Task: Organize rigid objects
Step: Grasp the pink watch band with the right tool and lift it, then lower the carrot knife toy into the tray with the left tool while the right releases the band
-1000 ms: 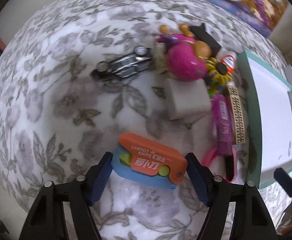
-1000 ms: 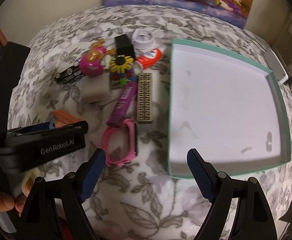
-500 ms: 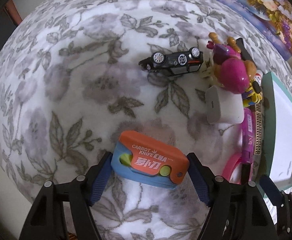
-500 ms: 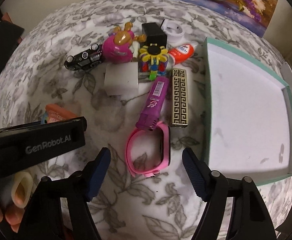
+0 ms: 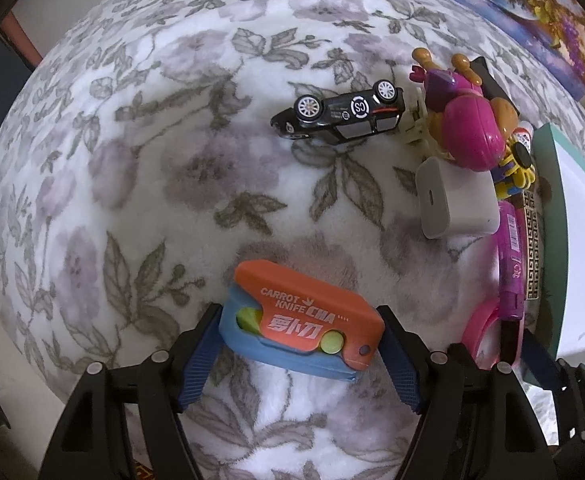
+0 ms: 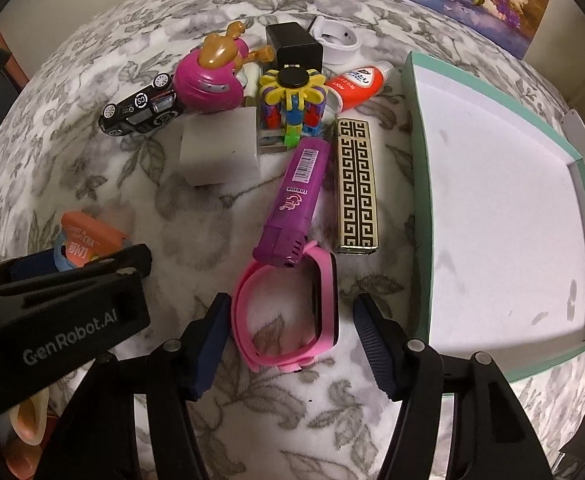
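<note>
1. My left claw (image 5: pixel 300 350) grips the orange-and-blue carrot knife toy (image 5: pixel 302 322) across its ends; it hangs over the floral cloth, well left of the teal tray (image 6: pixel 418 200).
2. My right claw (image 6: pixel 288 336) is spread wide, astride the pink watch (image 6: pixel 288 316), which lies just left of the tray's near corner; nothing gripped.
3. To do it well, I judge: carry the toy level over the tray wall, clear of the purple case (image 6: pixel 294 200), and release low.
</note>
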`<state>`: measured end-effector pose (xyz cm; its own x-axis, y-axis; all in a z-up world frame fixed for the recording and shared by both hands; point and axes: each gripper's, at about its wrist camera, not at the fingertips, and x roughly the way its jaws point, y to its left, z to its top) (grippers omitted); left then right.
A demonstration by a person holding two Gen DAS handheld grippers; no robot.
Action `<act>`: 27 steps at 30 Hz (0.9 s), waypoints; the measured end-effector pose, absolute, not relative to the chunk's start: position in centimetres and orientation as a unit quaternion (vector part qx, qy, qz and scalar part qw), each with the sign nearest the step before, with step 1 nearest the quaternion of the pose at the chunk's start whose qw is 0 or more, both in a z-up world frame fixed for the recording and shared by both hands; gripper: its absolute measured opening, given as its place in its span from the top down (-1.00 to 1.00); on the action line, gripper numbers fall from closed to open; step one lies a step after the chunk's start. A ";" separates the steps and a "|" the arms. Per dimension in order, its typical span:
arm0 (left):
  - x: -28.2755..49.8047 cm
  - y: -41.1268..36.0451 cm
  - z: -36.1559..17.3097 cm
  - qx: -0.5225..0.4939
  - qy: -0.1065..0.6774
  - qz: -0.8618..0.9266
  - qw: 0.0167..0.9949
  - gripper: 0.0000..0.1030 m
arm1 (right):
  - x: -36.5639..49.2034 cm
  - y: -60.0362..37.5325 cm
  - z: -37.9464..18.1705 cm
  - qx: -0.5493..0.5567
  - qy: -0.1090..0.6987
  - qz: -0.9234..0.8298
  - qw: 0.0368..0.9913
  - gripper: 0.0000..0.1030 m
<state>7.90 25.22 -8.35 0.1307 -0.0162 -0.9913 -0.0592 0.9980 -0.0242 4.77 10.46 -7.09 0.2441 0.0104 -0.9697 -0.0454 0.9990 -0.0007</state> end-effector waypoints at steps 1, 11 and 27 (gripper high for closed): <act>8.2 24.6 -8.2 -0.028 0.662 0.013 0.749 -0.52 | 4.6 10.3 -7.0 -0.014 0.615 0.018 0.788 -0.21; 8.5 24.0 -7.9 -0.032 0.659 0.010 0.751 -0.48 | 4.6 9.8 -5.9 0.002 0.616 0.025 0.787 0.01; 7.7 23.2 -0.2 -0.045 0.591 0.000 0.806 -0.47 | 5.1 3.3 1.2 0.103 0.548 -0.013 0.830 0.01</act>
